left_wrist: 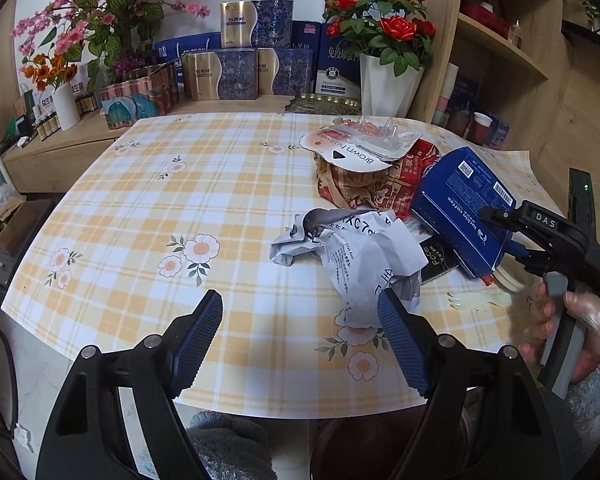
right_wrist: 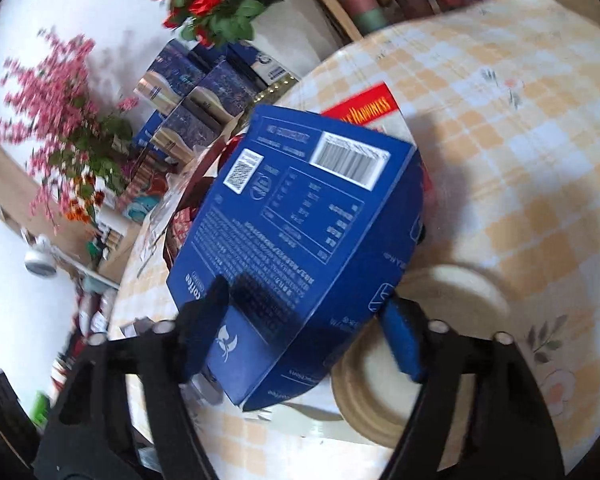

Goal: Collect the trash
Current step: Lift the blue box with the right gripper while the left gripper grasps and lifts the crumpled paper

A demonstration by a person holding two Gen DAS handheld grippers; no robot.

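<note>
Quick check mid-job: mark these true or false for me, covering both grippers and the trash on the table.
1. The right gripper has its fingers on either side of the blue coffee box. True.
2. The left gripper grips the crumpled white paper. False: its jaws stand open with nothing between them.
3. The tablecloth is plain green. False: yellow and white check with flowers.
4. Red roses stand in a white vase beyond the table. True.

Red roses (left_wrist: pixel 382 20) in white vase (left_wrist: pixel 386 86); pink blossoms (left_wrist: pixel 100 4); stacked gift boxes (left_wrist: pixel 236 74).
</note>
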